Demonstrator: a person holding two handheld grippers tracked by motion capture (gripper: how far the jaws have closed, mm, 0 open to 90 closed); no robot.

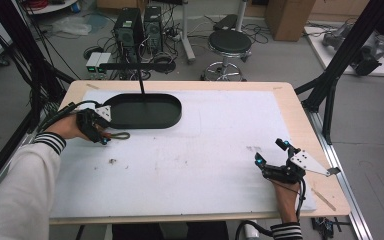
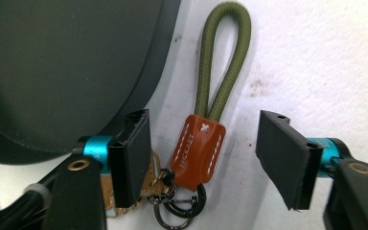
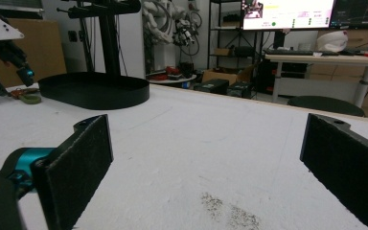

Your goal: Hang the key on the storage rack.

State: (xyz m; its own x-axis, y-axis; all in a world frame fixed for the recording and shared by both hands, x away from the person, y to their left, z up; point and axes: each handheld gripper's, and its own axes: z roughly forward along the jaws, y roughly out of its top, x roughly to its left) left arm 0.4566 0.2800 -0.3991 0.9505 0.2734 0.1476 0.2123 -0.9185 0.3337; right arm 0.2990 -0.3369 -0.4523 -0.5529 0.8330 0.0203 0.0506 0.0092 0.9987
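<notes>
High view: a wooden table (image 1: 300, 125) under a white mat (image 1: 200, 150) carries a black oval tray (image 1: 145, 111), and everything else is placed here against that tray. The tray sits on the far left part of the mat, with a black stand post (image 1: 141, 80) rising from its far rim.

Just in front of the tray's near left end lies a key strap (image 1: 117, 135). The left gripper (image 1: 97, 131), held in the person's left hand (image 1: 67, 127), hangs over it there, close beside the tray's rim. In the left gripper view the jaws stand wide apart, one on each side of the key strap (image 2: 206, 120) and not touching it. The strap has an olive cord loop (image 2: 223, 57) pointing away from the gripper, a brown leather tab (image 2: 196, 151) with white stitching, and dark metal rings (image 2: 182, 206) at the near end. A brass key (image 2: 146, 187) lies partly under one jaw. The tray's edge (image 2: 143, 81) curves just beside the loop.

The right gripper (image 1: 270, 152) is well apart from the tray, toward the table's near right corner, held by the right hand (image 1: 286, 197). In the right gripper view its jaws are spread wide with nothing but bare mat (image 3: 211, 158) between them; the tray (image 3: 96, 91) and the left gripper (image 3: 7, 79) show far off at the left.
</notes>
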